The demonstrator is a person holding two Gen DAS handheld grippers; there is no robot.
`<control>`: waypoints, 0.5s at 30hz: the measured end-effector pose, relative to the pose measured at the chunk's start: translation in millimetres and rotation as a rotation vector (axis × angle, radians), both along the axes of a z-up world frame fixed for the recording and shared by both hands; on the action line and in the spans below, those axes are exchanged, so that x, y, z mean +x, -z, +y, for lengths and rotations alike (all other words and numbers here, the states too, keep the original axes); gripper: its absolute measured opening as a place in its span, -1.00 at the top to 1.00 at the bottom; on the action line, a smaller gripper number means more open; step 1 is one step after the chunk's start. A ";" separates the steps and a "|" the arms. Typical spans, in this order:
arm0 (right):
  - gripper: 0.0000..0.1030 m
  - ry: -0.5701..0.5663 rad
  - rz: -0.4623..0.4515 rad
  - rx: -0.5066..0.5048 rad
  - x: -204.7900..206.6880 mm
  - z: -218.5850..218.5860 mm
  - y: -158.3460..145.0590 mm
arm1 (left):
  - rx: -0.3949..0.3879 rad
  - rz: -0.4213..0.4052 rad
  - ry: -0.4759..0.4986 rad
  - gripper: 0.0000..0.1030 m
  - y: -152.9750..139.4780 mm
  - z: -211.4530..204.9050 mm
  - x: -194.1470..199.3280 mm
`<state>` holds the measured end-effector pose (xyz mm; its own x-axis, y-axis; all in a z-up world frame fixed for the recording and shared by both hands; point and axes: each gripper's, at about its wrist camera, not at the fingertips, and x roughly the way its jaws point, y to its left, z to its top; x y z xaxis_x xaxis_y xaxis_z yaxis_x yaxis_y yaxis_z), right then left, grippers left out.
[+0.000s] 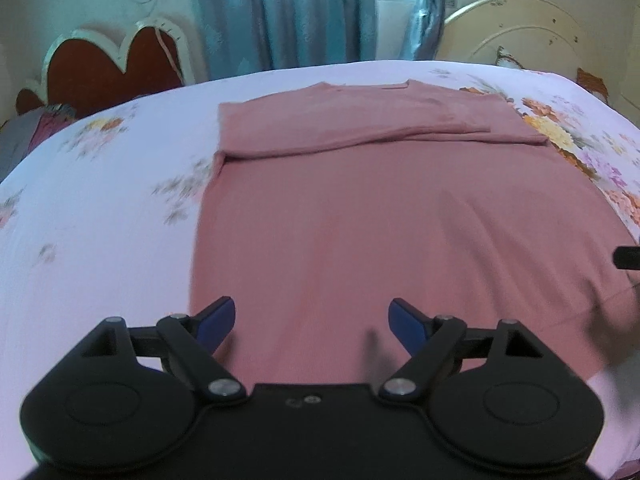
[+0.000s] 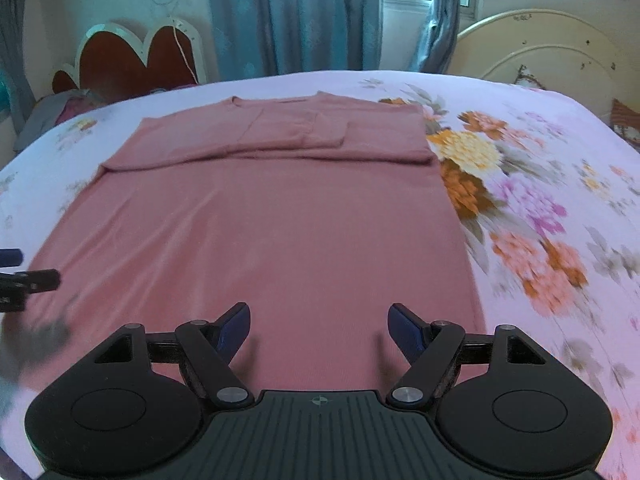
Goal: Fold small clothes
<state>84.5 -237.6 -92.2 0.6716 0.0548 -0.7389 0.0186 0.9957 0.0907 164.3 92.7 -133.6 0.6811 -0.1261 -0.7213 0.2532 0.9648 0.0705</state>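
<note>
A pink garment [image 1: 380, 220] lies flat on the bed, its sleeves folded in across the far end. It also shows in the right wrist view [image 2: 272, 220]. My left gripper [image 1: 311, 322] is open and empty, hovering over the garment's near left hem. My right gripper [image 2: 319, 326] is open and empty over the near right hem. A tip of the right gripper shows at the right edge of the left wrist view [image 1: 628, 258]. The left gripper shows at the left edge of the right wrist view [image 2: 28, 280].
The bed has a pale lilac floral sheet [image 2: 540, 220], also seen in the left wrist view [image 1: 100, 200]. A cream headboard [image 2: 540, 48] stands at the right. A red heart-shaped board [image 2: 132, 60] and blue curtains [image 2: 288, 16] are behind.
</note>
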 end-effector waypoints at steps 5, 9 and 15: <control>-0.46 0.043 0.003 -0.034 -22.2 -13.3 4.2 | -0.019 -0.009 -0.047 -0.54 3.7 24.0 -16.5; -0.46 0.082 0.009 -0.053 -36.3 -28.8 8.5 | -0.027 0.007 -0.084 -0.51 7.8 42.3 -26.3; -0.46 0.143 0.028 -0.050 -52.6 -51.4 16.2 | -0.066 0.033 -0.117 -0.42 15.7 63.1 -38.5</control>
<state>31.9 -289.0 -108.4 0.6492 -0.0768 -0.7567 0.1618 0.9861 0.0387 125.8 155.9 -149.3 0.6697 -0.0951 -0.7365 0.1396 0.9902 -0.0009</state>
